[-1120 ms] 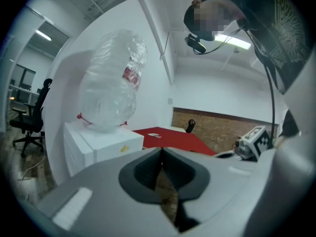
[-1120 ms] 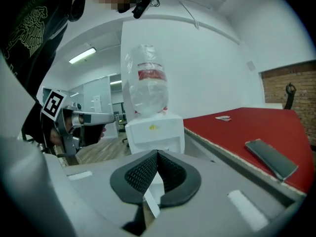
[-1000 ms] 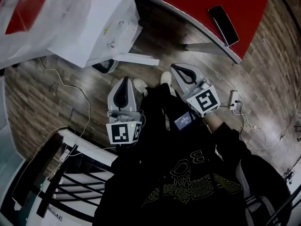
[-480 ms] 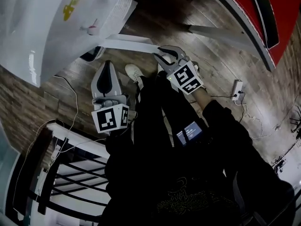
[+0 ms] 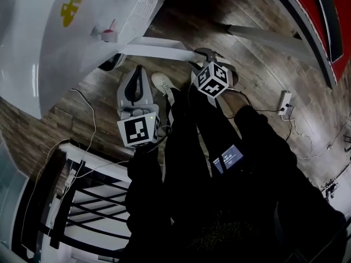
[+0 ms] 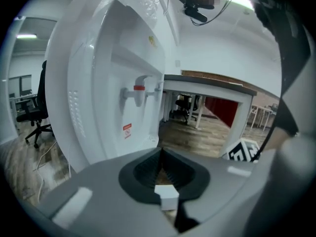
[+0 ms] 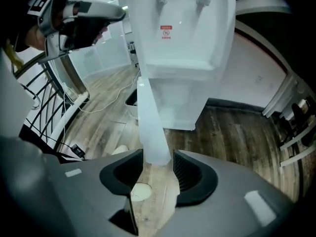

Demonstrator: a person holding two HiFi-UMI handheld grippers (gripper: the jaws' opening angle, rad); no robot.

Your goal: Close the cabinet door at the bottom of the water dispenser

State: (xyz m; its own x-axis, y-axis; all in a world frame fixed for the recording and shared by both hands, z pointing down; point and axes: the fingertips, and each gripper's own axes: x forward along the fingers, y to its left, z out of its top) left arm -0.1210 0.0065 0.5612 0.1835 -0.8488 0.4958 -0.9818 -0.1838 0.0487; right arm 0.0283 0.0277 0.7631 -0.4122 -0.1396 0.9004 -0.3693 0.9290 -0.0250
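Wood-plank floor (image 5: 258, 75) of an office, seen from overhead, with a tall white plastic water dispenser (image 5: 77, 37) at upper left. Its flat white cabinet door (image 5: 159, 48), low at the dispenser's base, stands swung out and edge-on to the person. Against the view of a second ago, both grippers have sunk toward the dispenser's foot. The left gripper (image 5: 138, 70) hangs just beside the door, its jaws closed together on nothing. The right gripper (image 5: 204, 53), shut and level with the shoe a second ago, now tips steeply down at the door's free end. Its jaws are opening, and the door's edge stands in the gap with neither pad pressing it. Judged from this, the reach is about done and a hold or push is being set up; the door is not yet closed. Count: one dispenser; one open door; two taps, among them one red-capped tap (image 6: 139, 89); two grippers; one red tabletop (image 5: 304, 4) carrying one dark phone (image 5: 329, 15); one white power strip (image 5: 284, 103) on the floor.
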